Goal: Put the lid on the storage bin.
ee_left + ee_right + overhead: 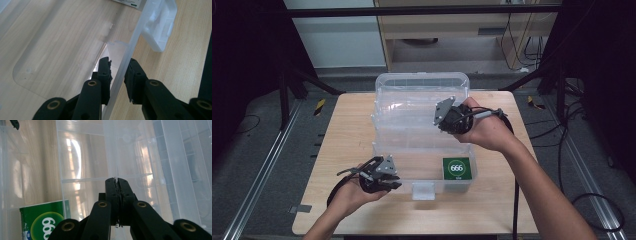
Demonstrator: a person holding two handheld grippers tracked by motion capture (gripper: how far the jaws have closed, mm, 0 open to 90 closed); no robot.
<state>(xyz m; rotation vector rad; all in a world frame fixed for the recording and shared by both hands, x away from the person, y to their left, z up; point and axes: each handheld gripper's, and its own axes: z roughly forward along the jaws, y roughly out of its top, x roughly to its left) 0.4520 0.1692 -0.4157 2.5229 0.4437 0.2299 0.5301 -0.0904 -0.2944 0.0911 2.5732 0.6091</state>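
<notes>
Clear plastic storage box (422, 107) is steadied for handling: left claw (117, 68) straddles its front wall, jaws apart; right claw (116, 182) pinches an inner divider (110, 150) shut.

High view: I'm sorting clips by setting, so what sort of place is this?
Probably a lab or recording workspace: a small wooden table framed by floor rails, loose cables by the back wall, and a clear plastic box set out for handling.

One clear plastic box (422, 125) sits on one wooden surface (347, 150). One green packet (456, 168) lies inside. Two tongs: left tongs (374, 175), right tongs (452, 117).
</notes>
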